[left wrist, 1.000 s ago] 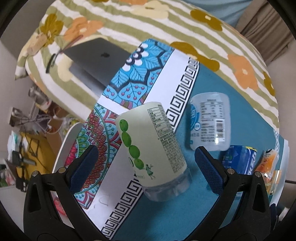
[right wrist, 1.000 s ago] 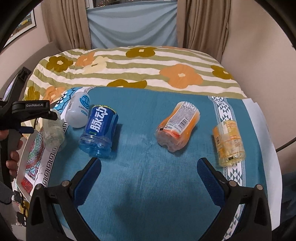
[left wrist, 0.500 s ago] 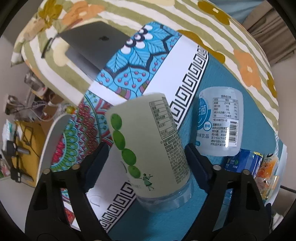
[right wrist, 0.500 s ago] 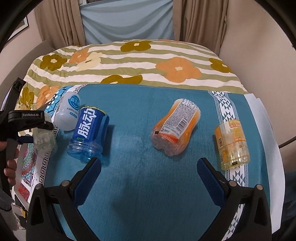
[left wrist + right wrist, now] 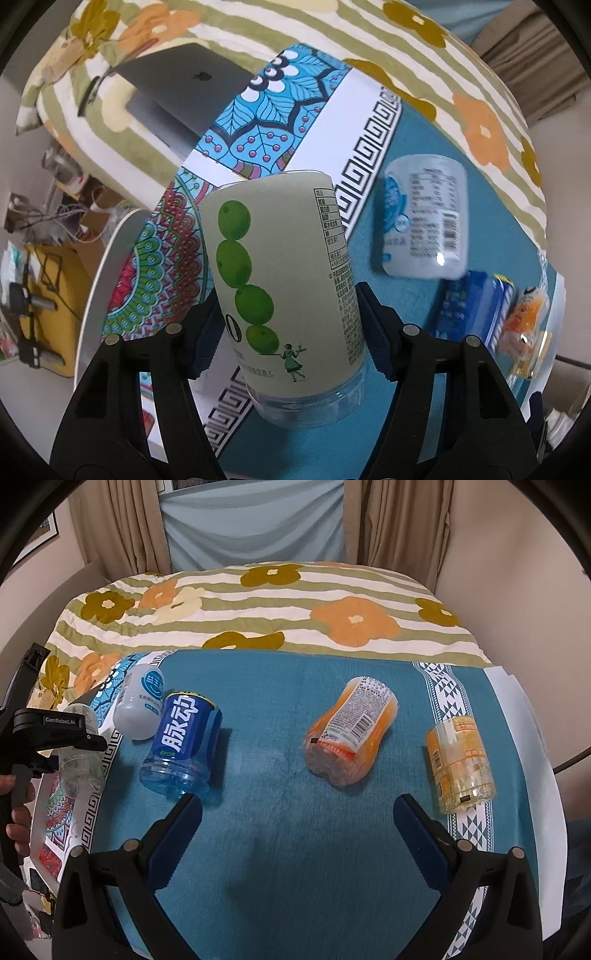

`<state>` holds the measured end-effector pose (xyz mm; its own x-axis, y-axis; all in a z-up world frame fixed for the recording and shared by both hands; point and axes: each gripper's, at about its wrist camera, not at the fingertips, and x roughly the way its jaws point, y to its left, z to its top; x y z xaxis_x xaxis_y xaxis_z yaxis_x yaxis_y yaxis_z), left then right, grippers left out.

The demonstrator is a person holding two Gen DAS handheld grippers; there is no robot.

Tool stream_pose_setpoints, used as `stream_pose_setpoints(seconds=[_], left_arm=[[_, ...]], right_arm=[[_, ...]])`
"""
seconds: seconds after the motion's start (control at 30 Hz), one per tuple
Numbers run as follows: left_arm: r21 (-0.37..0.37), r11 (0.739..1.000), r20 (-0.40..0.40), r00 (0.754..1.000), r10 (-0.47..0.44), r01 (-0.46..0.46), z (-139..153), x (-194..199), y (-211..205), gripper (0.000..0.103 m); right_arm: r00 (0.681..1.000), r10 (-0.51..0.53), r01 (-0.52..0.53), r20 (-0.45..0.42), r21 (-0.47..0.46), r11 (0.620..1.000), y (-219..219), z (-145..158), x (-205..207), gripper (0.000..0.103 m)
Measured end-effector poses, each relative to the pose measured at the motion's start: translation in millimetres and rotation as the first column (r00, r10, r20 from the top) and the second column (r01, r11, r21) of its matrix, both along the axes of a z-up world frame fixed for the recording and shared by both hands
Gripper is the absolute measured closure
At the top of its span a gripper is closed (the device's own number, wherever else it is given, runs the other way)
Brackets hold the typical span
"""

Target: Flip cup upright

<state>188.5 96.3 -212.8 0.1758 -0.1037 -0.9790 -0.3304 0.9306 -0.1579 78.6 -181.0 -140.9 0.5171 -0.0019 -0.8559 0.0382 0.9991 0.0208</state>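
A pale green cup with green dots on its label lies on its side at the left edge of the table; it also shows in the right wrist view. My left gripper is shut on it, one pad on each side of its body. A white cup, a blue cup, an orange cup and a yellow cup lie on their sides on the teal cloth. My right gripper is open and empty above the cloth's front middle.
A grey laptop rests on the flowered bedspread behind the table. A patterned mat covers the table's left end, with clutter on the floor beyond the edge. Curtains hang at the back.
My left gripper has moved forward around the green cup and closed on it. The right gripper has shifted slightly and stays open.
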Motion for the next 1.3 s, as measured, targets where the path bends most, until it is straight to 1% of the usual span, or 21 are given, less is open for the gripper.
stream_pose_setpoints(seconds=[0.13,0.23,0.37,0.5,0.6,0.7,0.77,0.83,0.93,1.03,1.17,1.3], left_arm=[[-0.001,0.999,0.018,0.999,-0.042,0.042,17.3,-15.8,-11.5,0.031],[-0.002,0.997,0.014,0.997,-0.081,0.081,24.7,-30.5,-23.5,0.031],[-0.018,0.992,0.01,0.992,-0.123,0.123,30.1,-55.3,-42.7,0.031],[-0.029,0.98,0.0,0.981,-0.196,0.196,30.6,-81.0,-71.5,0.031],[-0.03,0.963,-0.002,0.963,-0.269,0.269,30.3,-97.8,-97.9,0.031],[-0.018,0.933,0.0,0.933,-0.359,0.359,27.5,-110.6,-127.8,0.031],[0.011,0.907,0.004,0.907,-0.42,0.42,24.1,-117.7,-148.0,0.031],[0.048,0.871,0.0,0.872,-0.49,0.489,16.8,-125.5,-169.6,0.031],[0.067,0.836,-0.013,0.838,-0.546,0.545,7.5,-130.4,-189.4,0.031],[0.077,0.818,-0.033,0.821,-0.57,0.57,-2.3,-129.7,-196.3,0.031],[0.069,0.82,-0.051,0.823,-0.566,0.568,-11.1,-130.9,-198.7,0.031],[0.073,0.826,-0.038,0.829,-0.558,0.56,-11.6,-129.3,-202.1,0.03]], right_arm=[[1.0,0.0,0.0,0.018,0.005,1.0,-1.6,8.2,-9.4,0.0],[0.999,-0.005,0.005,0.036,0.0,1.0,-5.5,15.2,-19.3,0.0],[0.998,-0.019,0.02,0.057,-0.003,1.0,-14.1,22.5,-34.6,0.0],[0.998,-0.034,0.034,0.059,0.001,0.999,-24.3,24.8,-49.9,0.0],[0.998,-0.039,0.039,0.057,0.004,0.999,-31.6,25.7,-60.4,0.0],[0.997,-0.05,0.05,0.055,-0.001,0.999,-38.4,23.9,-71.3,0.0],[0.997,-0.059,0.059,0.054,0.002,0.998,-43.0,22.3,-77.0,0.0],[0.996,-0.068,0.068,0.053,0.001,0.998,-48.6,19.0,-82.5,0.0],[0.996,-0.078,0.078,0.041,-0.004,0.997,-55.9,11.9,-87.8,0.0],[0.995,-0.096,0.096,0.026,0.0,0.995,-63.7,3.9,-92.8,0.0],[0.993,-0.115,0.115,0.015,0.012,0.993,-69.5,-2.6,-96.6,0.0],[0.992,-0.123,0.122,0.012,0.023,0.992,-74.4,-6.2,-99.6,0.0]])
